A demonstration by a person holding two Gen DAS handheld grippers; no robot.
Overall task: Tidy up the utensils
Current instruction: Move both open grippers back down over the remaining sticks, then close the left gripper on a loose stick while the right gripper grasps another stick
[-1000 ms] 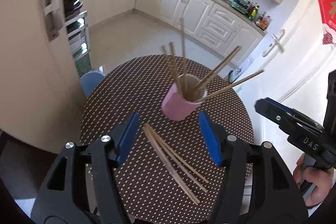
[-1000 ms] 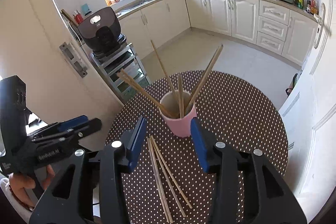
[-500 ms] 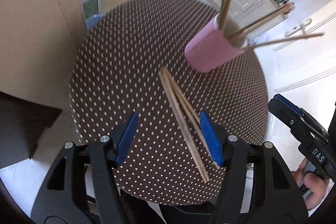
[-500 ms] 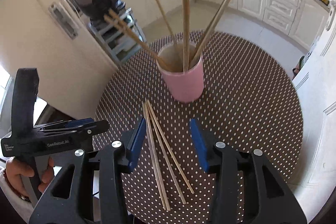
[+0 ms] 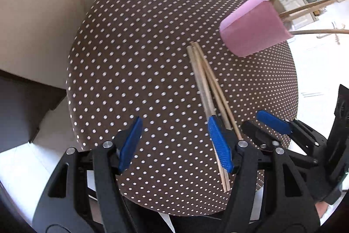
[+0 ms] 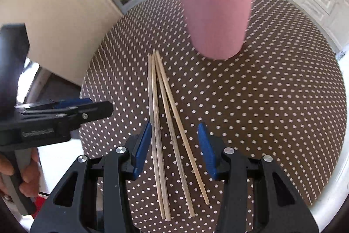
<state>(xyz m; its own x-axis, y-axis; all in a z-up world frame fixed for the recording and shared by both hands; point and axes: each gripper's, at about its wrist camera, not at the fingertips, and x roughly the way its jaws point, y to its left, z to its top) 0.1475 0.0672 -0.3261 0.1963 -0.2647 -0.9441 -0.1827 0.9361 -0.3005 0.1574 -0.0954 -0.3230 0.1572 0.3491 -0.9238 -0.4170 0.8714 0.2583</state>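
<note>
With your right gripper (image 6: 174,145) spread wide over four loose chopsticks (image 6: 162,106) lying on the surface (image 6: 272,102) before the pink cup (image 6: 216,21), closing could pinch several together.

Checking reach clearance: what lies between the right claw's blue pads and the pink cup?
In the right wrist view, only the loose chopsticks lie on the dotted tablecloth between the open right claw and the pink cup; their far tips stop short of the cup.

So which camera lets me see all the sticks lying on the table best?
The right wrist view: all four loose chopsticks lie uncovered, fanned out end to end. In the left wrist view the chopsticks bunch together, and the left gripper covers part.
</note>
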